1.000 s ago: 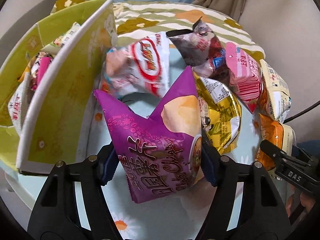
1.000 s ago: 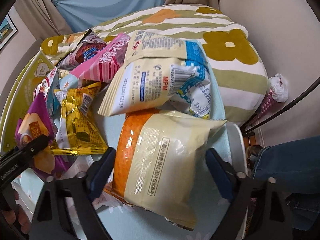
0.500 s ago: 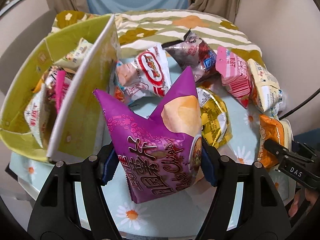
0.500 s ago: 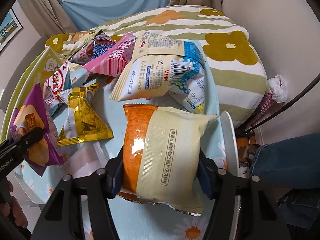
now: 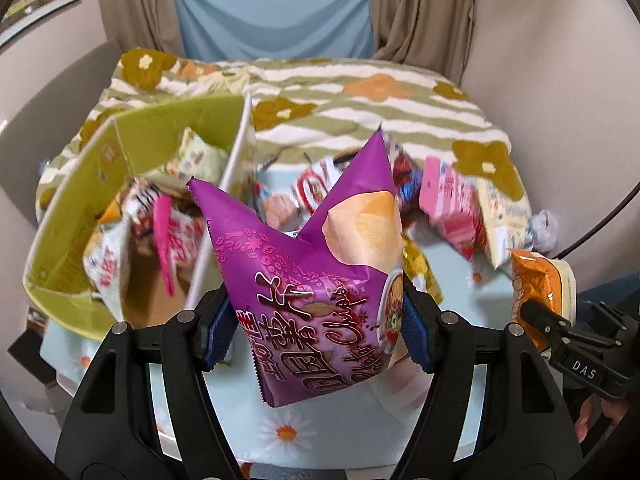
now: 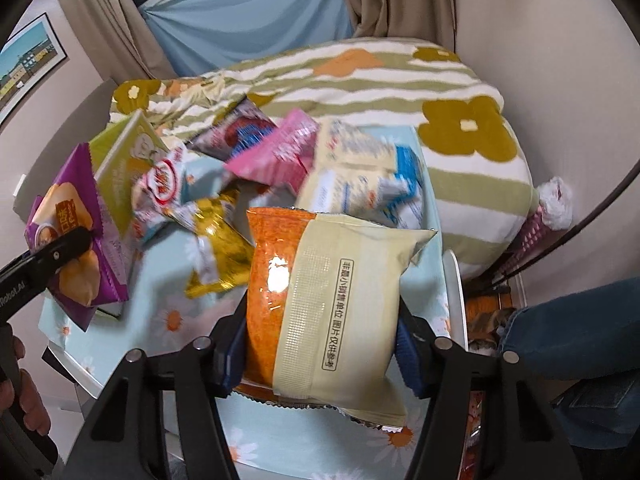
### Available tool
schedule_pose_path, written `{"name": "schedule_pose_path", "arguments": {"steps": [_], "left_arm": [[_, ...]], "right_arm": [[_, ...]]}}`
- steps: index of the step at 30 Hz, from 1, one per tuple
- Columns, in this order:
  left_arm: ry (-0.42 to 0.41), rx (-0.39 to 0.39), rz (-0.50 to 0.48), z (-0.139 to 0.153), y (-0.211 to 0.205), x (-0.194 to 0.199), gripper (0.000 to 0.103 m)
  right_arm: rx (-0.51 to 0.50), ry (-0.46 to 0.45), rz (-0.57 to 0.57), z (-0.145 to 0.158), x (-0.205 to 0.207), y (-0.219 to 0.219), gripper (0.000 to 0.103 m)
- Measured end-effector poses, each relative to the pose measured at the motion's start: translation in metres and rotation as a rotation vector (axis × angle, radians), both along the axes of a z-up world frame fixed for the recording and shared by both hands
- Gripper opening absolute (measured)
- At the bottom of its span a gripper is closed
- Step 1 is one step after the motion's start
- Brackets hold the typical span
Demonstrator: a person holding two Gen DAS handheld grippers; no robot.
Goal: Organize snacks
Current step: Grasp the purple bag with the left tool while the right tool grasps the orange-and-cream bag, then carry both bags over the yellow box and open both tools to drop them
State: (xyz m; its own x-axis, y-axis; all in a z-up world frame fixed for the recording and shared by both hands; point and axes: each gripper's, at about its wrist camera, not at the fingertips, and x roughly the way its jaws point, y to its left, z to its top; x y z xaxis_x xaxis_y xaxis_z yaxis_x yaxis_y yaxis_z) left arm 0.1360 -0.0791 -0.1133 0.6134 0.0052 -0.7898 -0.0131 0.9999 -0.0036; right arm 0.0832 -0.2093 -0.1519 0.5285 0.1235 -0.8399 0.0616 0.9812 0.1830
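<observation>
My left gripper (image 5: pixel 316 332) is shut on a purple chip bag (image 5: pixel 316 280) and holds it above the table, just right of the green box (image 5: pixel 72 208). The box holds several snack packets. My right gripper (image 6: pixel 320 356) is shut on an orange and cream snack bag (image 6: pixel 332 300), lifted off the table. The purple bag (image 6: pixel 76 240) and the left gripper's finger (image 6: pixel 48 256) show at the left of the right wrist view. The right gripper (image 5: pixel 560 332) shows at the right edge of the left wrist view with the orange bag (image 5: pixel 536 280).
Loose packets lie on the daisy tablecloth (image 6: pixel 160 264): a gold one (image 6: pixel 216 248), a pink one (image 6: pixel 280 152), a white and blue one (image 6: pixel 360 176), a red and white one (image 6: pixel 164 180), a dark one (image 6: pixel 240 132). A striped floral bed (image 5: pixel 360 92) lies behind.
Both grippers have risen with their bags. The right gripper closed on the orange bag and lifted it. The left gripper now looks down into the green box.
</observation>
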Motion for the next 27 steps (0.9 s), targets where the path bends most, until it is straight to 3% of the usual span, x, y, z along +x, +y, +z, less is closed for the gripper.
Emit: {"name": "schedule_pose_path", "arguments": {"steps": [9,15,21,27], "left_arm": [[-0.100,-0.020,-0.002,0.047,0.046,0.013,0.068],[-0.133,-0.019,0.022,0.072,0.101,0.030,0.068],[-0.130,-0.030,0.058,0.081,0.165,0.055,0.068],[-0.086,-0.042,0.076,0.073,0.228,0.093,0.069]], "right_arm": [[0.020,-0.123,0.022,0.051,0.018,0.036,0.057],[0.031,-0.210,0.076,0.088,0.045,0.087,0.057],[0.045,-0.260,0.151,0.113,0.079,0.151,0.057],[0.059,-0.262,0.206,0.118,0.114,0.211,0.057]]}}
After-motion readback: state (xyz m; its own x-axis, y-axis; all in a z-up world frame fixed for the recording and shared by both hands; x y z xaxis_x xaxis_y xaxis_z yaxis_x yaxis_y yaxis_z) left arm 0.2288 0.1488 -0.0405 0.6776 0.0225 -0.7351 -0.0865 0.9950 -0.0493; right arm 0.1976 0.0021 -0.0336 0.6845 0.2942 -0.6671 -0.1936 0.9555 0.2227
